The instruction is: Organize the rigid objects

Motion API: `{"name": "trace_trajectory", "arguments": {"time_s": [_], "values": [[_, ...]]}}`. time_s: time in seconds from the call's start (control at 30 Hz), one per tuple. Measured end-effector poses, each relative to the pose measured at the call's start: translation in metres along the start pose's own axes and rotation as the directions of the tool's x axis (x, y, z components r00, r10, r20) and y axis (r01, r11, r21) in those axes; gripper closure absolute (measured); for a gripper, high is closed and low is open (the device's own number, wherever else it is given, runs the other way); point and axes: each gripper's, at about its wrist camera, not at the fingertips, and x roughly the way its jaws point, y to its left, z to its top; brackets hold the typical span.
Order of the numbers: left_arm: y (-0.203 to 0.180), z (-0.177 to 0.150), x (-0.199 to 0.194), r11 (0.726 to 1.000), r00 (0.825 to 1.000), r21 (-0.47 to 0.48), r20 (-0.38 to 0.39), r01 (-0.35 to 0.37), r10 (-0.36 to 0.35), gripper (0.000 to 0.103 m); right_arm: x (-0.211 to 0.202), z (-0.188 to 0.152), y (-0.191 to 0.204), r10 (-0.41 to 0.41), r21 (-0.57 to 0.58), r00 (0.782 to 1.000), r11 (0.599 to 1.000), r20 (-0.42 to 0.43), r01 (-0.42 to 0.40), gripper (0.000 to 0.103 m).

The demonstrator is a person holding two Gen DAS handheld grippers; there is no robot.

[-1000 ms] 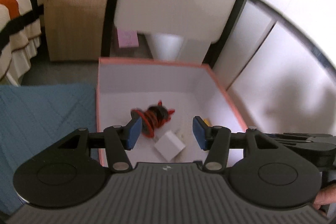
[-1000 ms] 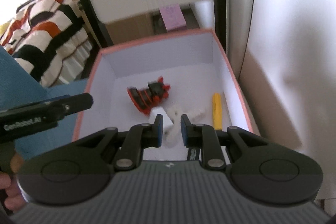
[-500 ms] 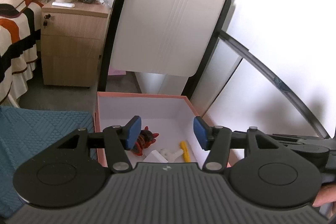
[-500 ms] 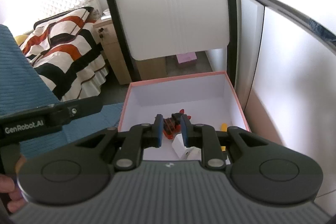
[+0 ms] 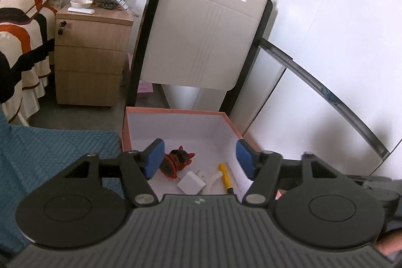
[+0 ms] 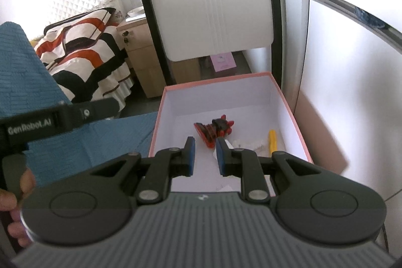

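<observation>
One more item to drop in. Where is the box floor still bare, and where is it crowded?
Bare: the box floor along the far wall and down the left wall, beside the red toy. Crowded: the near right corner, where the white adapter, white pieces and yellow tool lie.

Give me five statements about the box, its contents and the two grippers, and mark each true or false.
1. The red and black toy lies inside the pink box. True.
2. The yellow tool lies on the blue cloth. False: it lies in the box.
3. The left gripper holds nothing. True; its jaws are opening.
4. The right gripper clamps the white block. False: nothing sits between its jaws.
5. The box has a lid on. False: it is open-topped.
</observation>
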Motion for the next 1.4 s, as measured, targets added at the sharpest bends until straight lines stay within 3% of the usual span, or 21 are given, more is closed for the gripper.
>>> {"name": "trace_trajectory", "arguments": {"time_s": [0.1, 0.33, 0.83, 0.93, 1.03, 1.4], "values": [[0.003, -0.006, -0.002, 1.0, 1.0, -0.02, -0.002, -0.021, 0.021, 0.02, 0.0, -0.009, 0.004, -0.013, 0.007, 1.0, 1.0, -0.013, 0.013, 0.081], [0.009, -0.022, -0.001, 0.998, 0.997, -0.013, -0.054, -0.057, 0.056, 0.018, 0.004, -0.025, 0.004, -0.039, 0.014, 0.999, 0.999, -0.019, 0.04, 0.08], [0.03, -0.054, -0.002, 0.992, 0.99, -0.011, -0.068, -0.125, 0.124, 0.004, 0.004, -0.054, -0.002, -0.072, 0.024, 0.997, 0.997, 0.002, 0.072, 0.078], [0.032, -0.058, -0.004, 0.991, 0.988, -0.009, -0.07, -0.136, 0.135, 0.004, 0.004, -0.059, -0.003, -0.078, 0.019, 0.997, 0.997, 0.007, 0.078, 0.077], [0.033, -0.063, -0.008, 0.991, 0.989, -0.008, -0.075, -0.131, 0.13, 0.004, 0.002, -0.064, -0.002, -0.08, 0.025, 0.997, 0.997, 0.013, 0.079, 0.07], [0.022, -0.072, -0.034, 0.988, 0.987, -0.008, -0.042, -0.153, 0.152, 0.003, -0.013, -0.077, 0.004, -0.072, -0.016, 0.997, 0.997, 0.012, 0.072, 0.069]]}}
